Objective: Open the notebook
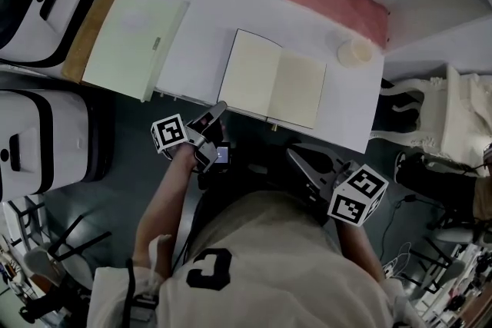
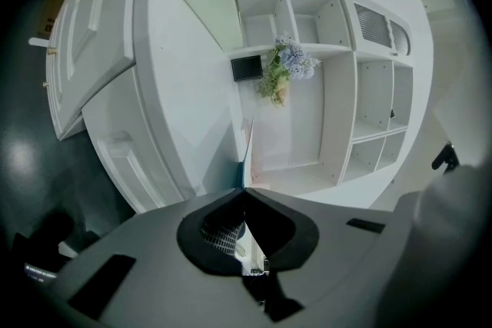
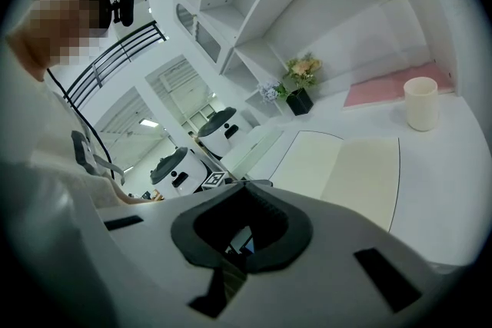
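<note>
While the notebook (image 1: 273,81) lies open flat on the white desk (image 1: 200,34), blank pages up, both claws sit at the person's side of it. Left claw (image 1: 217,110): jaws together, nothing btw them, tips at the desk's near edge just beside the notebook's near-left corner; contact can't be told. Right claw (image 1: 296,156): jaws together too, empty, off the desk's edge, apart from the notebook. Cup (image 1: 354,52) stands nr the notebook's far-right corner, pink cloth (image 1: 338,0) behind it.

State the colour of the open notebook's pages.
Pale cream; the notebook shows best in the head view.
</note>
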